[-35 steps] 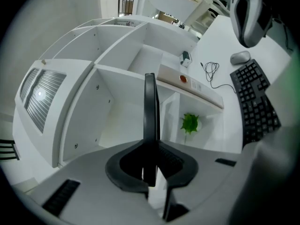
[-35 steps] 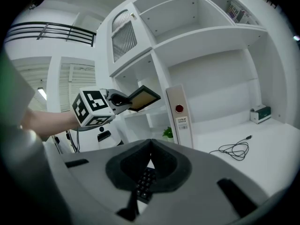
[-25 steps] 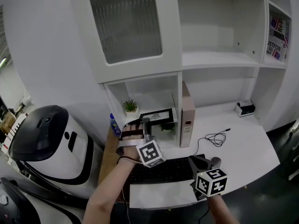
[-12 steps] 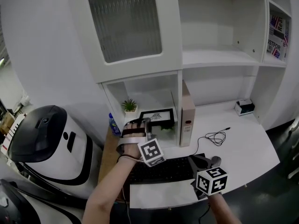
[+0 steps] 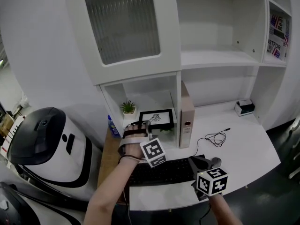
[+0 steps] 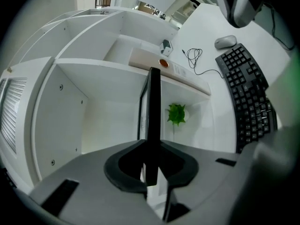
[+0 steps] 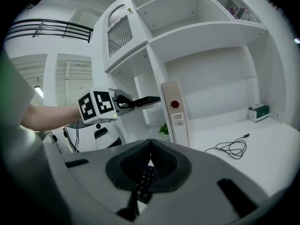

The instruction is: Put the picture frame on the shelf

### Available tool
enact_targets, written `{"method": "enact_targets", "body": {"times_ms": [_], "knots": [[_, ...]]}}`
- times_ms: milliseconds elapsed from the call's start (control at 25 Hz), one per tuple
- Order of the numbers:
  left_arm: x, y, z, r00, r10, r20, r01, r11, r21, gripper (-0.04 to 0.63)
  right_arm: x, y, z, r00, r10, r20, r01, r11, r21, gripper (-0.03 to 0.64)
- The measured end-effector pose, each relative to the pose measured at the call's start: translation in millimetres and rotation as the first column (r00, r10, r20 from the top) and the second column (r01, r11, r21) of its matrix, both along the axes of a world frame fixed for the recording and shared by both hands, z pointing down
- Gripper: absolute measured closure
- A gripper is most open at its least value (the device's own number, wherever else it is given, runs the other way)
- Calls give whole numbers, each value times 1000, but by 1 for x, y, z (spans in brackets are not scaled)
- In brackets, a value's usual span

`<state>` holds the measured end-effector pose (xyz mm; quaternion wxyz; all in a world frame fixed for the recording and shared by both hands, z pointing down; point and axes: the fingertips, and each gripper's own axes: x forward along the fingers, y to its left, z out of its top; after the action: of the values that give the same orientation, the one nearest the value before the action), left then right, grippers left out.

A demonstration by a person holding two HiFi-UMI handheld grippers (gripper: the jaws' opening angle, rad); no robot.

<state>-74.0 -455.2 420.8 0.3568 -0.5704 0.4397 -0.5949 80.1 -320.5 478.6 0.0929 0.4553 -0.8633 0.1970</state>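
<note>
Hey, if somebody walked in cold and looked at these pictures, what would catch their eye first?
First, the black picture frame clamped in the left gripper, held in front of the low shelf compartment where a small potted plant stands. Next, the tall ribbed-glass cabinet door above it, then the right gripper, shut and empty over the black keyboard.

Your left gripper [image 5: 148, 123], centre-left of the head view, carries a white cube [image 5: 153, 152] with black square markers. Dark straps band the pale wrap on your left hand [image 5: 133, 138]. Your right gripper [image 5: 200, 161], lower right, has a dark grey body and a matching cube [image 5: 212, 182].
</note>
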Motion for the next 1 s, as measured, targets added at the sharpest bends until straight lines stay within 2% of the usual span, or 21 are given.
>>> {"method": "enact_targets", "body": {"times_ms": [640,840,1000], "knots": [[1,-8,4,999,-39,7,39,997,-71,531,3,-9,2,1000,-6,6,6,1000,-9,617],[1,-10,5,998,-50,34,54,992,-116,522,4,-9,-1,1000,-6,7,6,1000,-5,617],[1,-8,12,996,-63,59,73,980,-185,495,8,-8,0,1000,-2,8,2,1000,-8,617]]}}
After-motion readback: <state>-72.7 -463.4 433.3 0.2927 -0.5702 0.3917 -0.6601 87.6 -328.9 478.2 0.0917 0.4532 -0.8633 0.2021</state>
